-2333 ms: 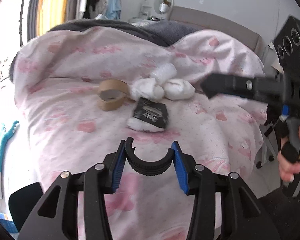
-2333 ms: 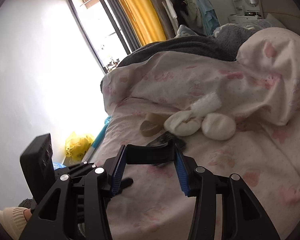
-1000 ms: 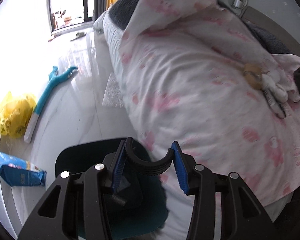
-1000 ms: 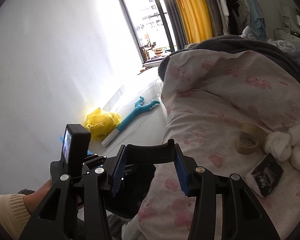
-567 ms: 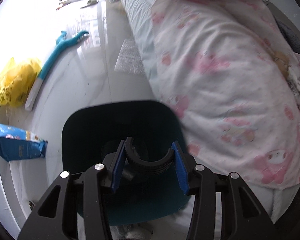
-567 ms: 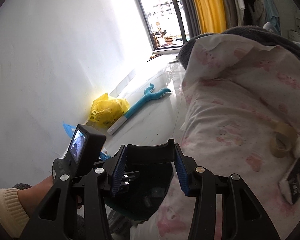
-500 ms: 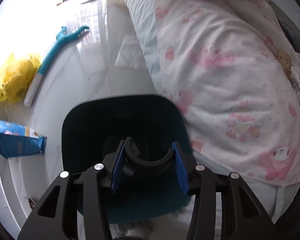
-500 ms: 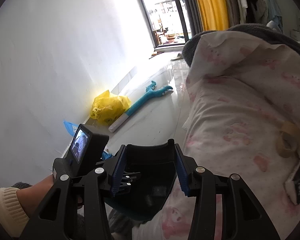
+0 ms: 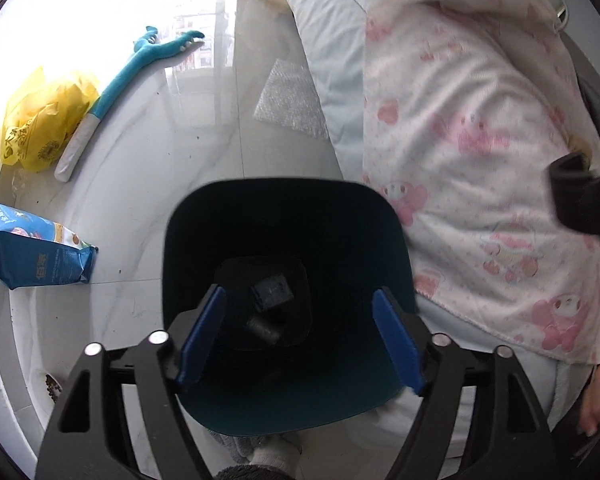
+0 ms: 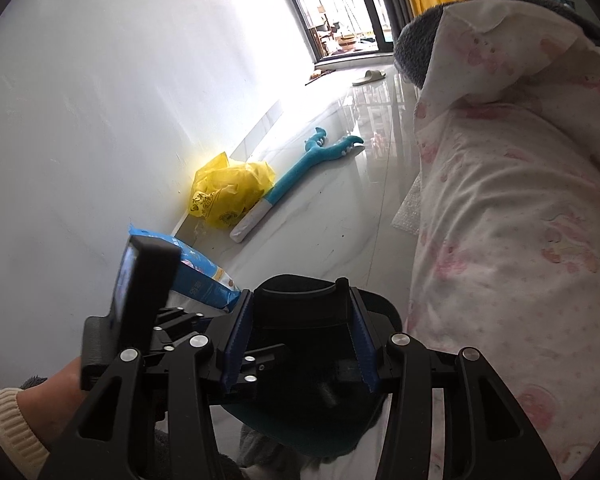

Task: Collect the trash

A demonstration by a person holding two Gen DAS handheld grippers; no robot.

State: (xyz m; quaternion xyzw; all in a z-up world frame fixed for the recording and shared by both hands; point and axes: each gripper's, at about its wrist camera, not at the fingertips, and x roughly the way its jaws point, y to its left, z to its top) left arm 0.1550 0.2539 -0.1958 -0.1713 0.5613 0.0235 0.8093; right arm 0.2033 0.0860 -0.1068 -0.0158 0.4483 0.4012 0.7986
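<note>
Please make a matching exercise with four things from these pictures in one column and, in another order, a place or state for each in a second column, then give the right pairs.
Things:
1. left gripper
2. right gripper
3. yellow bag
4. dark bin

Places or states:
A. on the floor against the wall
B. on the floor beside the bed, a few small dark items at its bottom
C. closed on a black curved piece
D. jaws apart, nothing between them, above the bin opening

Pairs: 1-D, 2-C, 3-A, 4-B
</note>
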